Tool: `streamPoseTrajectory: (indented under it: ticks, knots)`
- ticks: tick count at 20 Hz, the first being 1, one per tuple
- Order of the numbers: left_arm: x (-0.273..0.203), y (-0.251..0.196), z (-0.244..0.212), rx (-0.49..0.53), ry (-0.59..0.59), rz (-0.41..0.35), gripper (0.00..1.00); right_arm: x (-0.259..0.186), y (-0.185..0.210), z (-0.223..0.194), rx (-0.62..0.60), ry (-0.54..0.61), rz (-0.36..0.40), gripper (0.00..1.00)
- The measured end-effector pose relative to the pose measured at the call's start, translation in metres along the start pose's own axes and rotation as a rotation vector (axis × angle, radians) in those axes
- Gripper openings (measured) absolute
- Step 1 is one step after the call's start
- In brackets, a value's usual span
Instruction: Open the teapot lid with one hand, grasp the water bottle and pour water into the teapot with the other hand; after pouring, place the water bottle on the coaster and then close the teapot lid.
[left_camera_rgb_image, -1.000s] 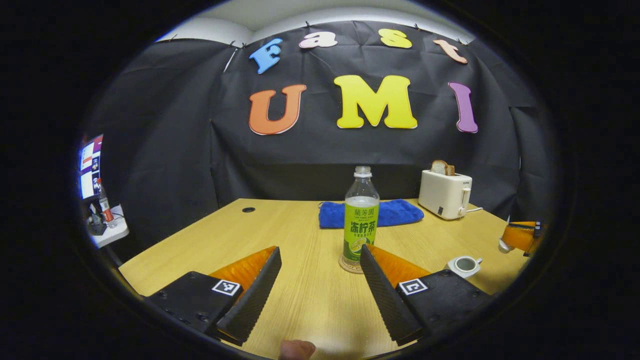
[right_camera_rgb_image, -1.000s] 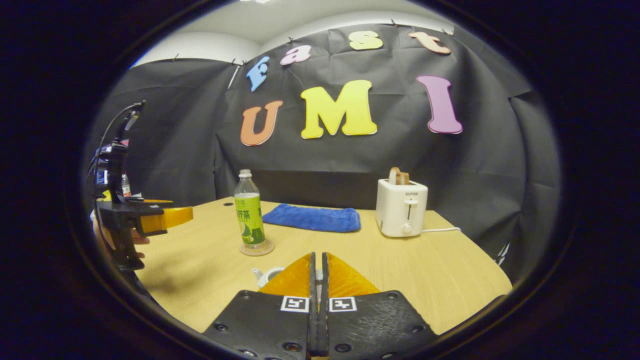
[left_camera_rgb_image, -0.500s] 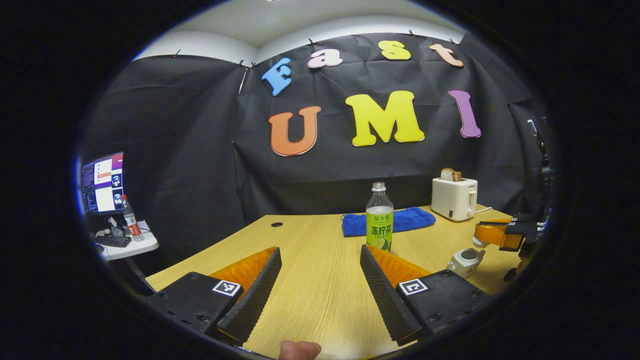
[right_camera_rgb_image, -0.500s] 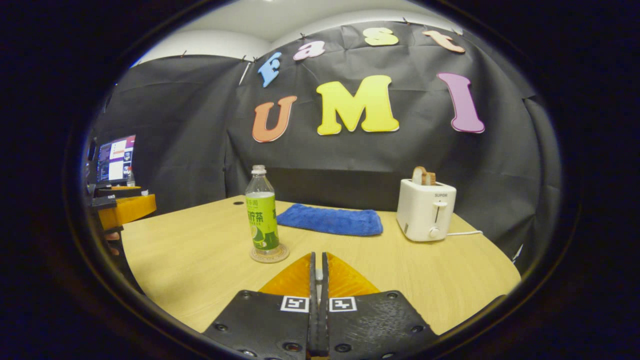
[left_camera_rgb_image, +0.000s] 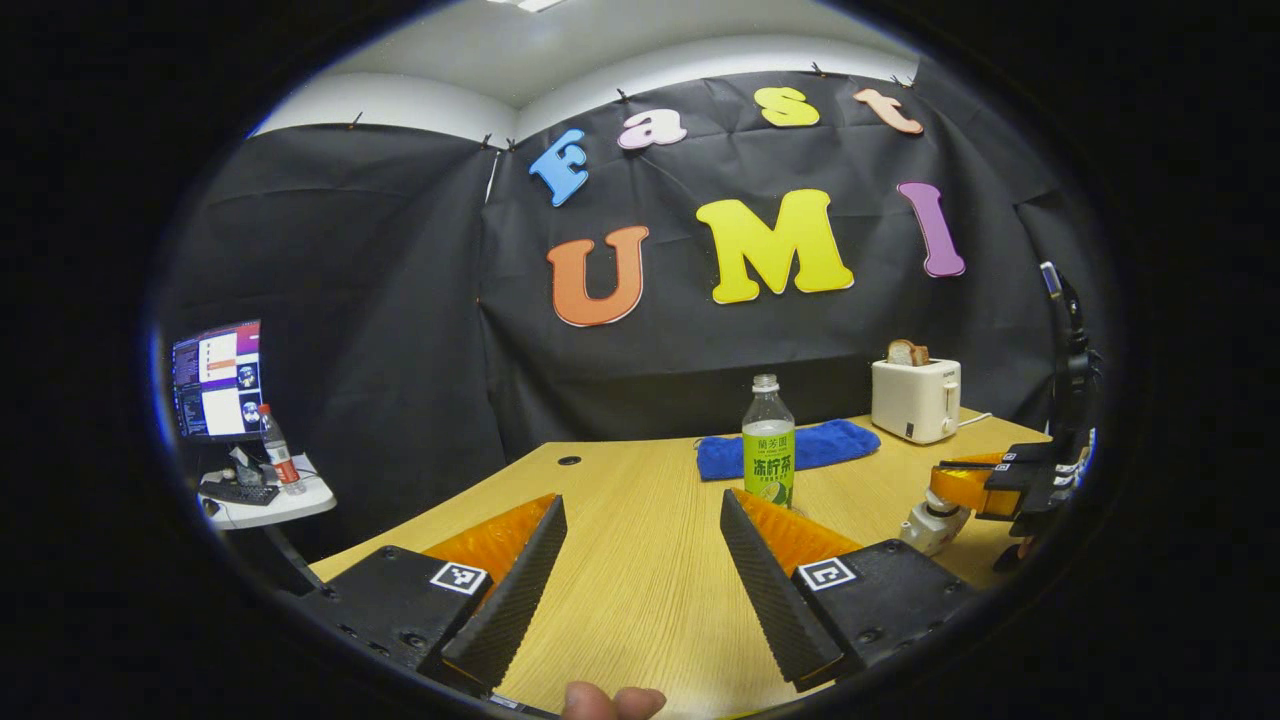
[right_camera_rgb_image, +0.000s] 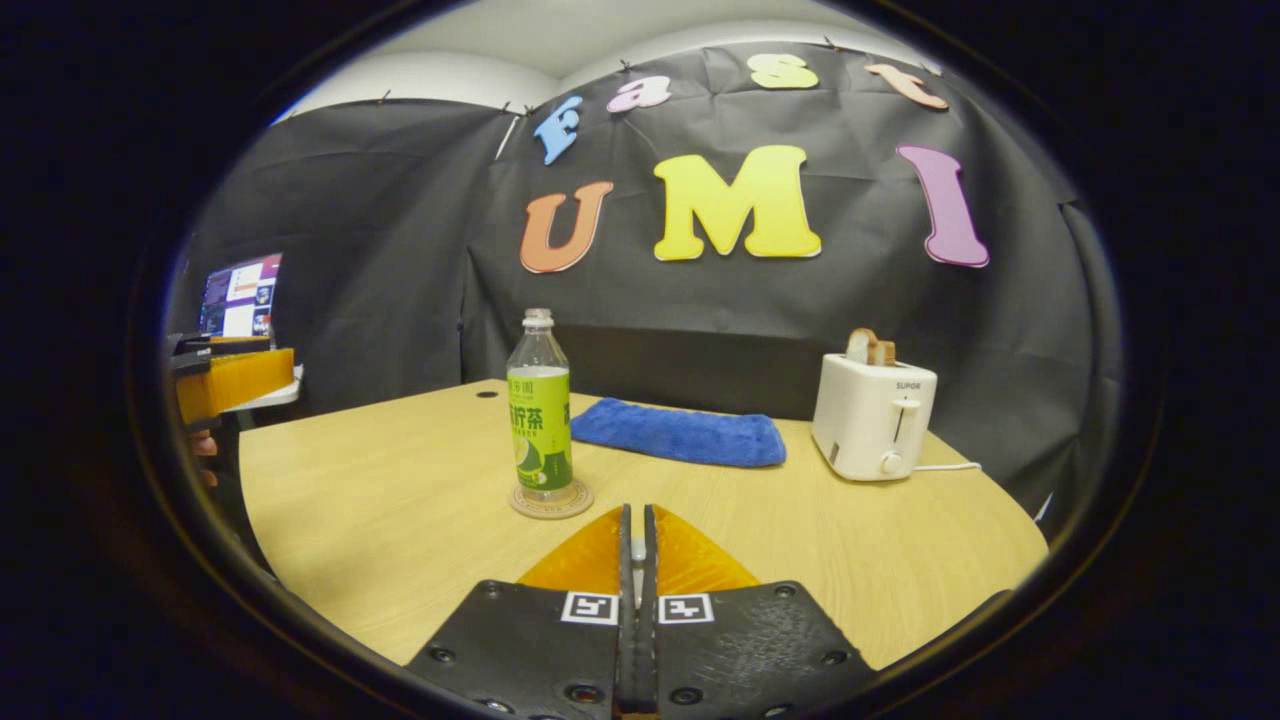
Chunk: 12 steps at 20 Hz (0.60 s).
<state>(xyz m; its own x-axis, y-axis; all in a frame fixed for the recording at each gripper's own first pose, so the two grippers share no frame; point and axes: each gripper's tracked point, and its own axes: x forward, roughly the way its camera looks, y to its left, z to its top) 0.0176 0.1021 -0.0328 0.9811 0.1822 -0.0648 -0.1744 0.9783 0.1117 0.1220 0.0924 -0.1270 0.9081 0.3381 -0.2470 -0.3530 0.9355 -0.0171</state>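
My left gripper hung with its jaws spread wide and empty over the pale wooden tabletop. The clear plastic water bottle with the green label stood upright on its round coaster, so pouring looked finished. At far right, my right gripper, jaws clenched together, sat at the small white teapot; I judged only the lid's closing remained.
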Motion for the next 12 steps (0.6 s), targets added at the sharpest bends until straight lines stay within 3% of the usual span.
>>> streamPoseTrajectory:
  ticks: [9, 11, 12]
  knots:
    - [0.002, -0.011, -0.002, -0.028, 0.004, -0.030, 0.96, -0.002, -0.001, -0.015, -0.004, 0.013, -0.022, 0.00]
    - [0.003, -0.015, 0.000, -0.031, 0.000, -0.037, 0.97, -0.006, 0.000, -0.010, 0.002, 0.001, -0.017, 0.05]
    - [0.002, -0.018, 0.002, -0.034, -0.004, -0.040, 0.97, -0.009, -0.001, -0.003, 0.004, -0.019, -0.024, 0.23]
